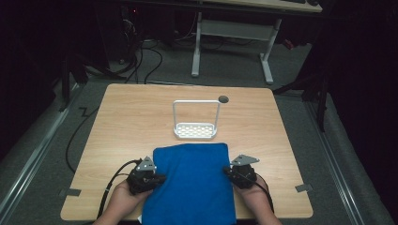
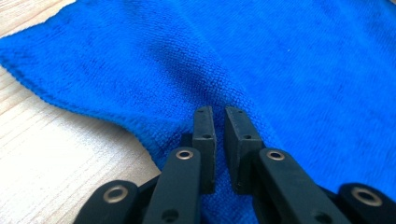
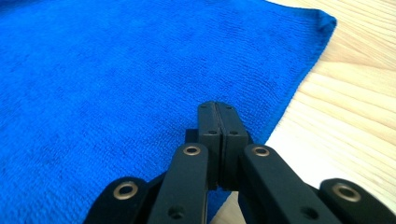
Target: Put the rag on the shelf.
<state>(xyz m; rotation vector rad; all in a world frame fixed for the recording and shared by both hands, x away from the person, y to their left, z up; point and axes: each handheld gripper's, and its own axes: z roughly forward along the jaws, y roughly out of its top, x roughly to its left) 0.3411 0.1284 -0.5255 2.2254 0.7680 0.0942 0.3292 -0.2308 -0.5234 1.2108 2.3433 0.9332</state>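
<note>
A blue microfibre cloth point(image 1: 190, 180) is spread flat on the near half of the desk point(image 1: 122, 117), its front edge hanging over the near rim. Its left edge is straddled by the left claw point(image 2: 219, 112), whose jaws are slightly parted, with a raised fold of cloth between them. The right claw point(image 3: 218, 108) is pressed together at the right edge; whether cloth is pinched there cannot be told. Holding both sides suits lifting or folding. A white wire rack point(image 1: 195, 121) stands just behind the cloth.

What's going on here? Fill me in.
A person is working a blue cloth on the table with a claw in each hand. The right claw is shut at the cloth's right edge. The left claw sits at the left edge, jaws slightly apart, cloth bunched in front. A white rack stands just beyond.
</note>
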